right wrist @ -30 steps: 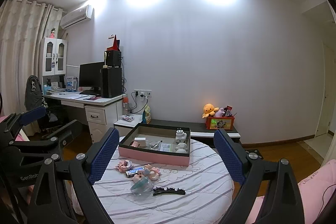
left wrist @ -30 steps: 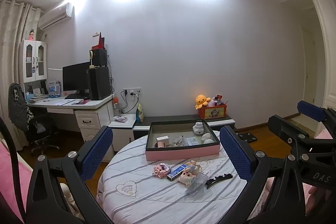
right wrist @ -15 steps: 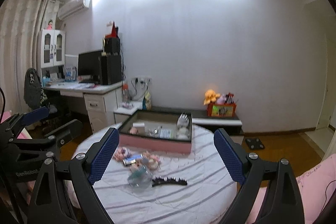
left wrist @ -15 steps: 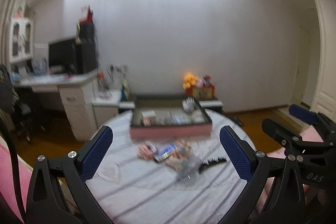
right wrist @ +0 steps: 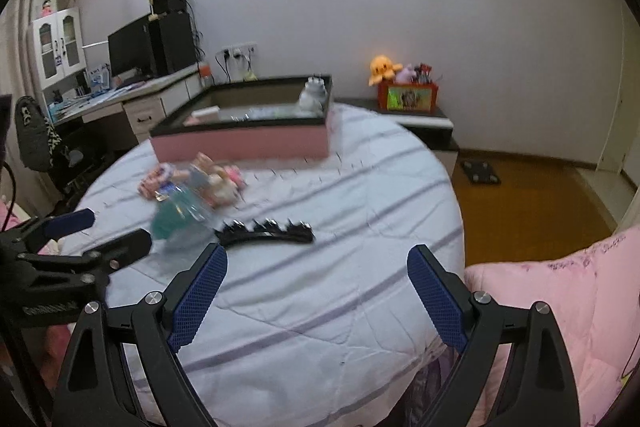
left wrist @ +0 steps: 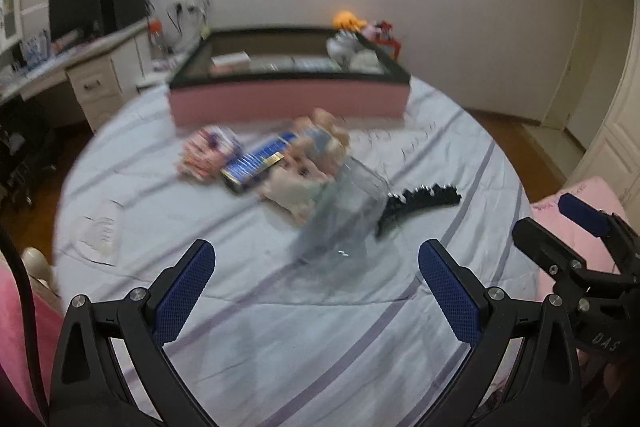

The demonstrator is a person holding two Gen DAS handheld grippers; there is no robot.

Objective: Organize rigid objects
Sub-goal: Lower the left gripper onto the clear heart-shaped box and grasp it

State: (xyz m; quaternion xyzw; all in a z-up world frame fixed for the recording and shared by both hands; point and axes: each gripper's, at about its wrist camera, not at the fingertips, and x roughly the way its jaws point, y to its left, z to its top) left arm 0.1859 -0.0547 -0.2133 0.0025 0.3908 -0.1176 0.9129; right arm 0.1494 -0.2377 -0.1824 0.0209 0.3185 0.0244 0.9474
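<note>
A round table with a striped pale cloth holds a pink box with a dark rim at its far side. In front of it lie a clear glass jar on its side, a black hair clip, a blue packet, a small doll and a pink toy. My left gripper is open and empty, just short of the jar. My right gripper is open and empty, near the hair clip.
The box holds a white figure and small items. A desk with monitor stands at the left. A low cabinet with a red toy box stands by the wall. Pink bedding lies at the right.
Both grippers have tilted down and moved closer to the table. The objects now appear larger and nearer. Both stay open.
</note>
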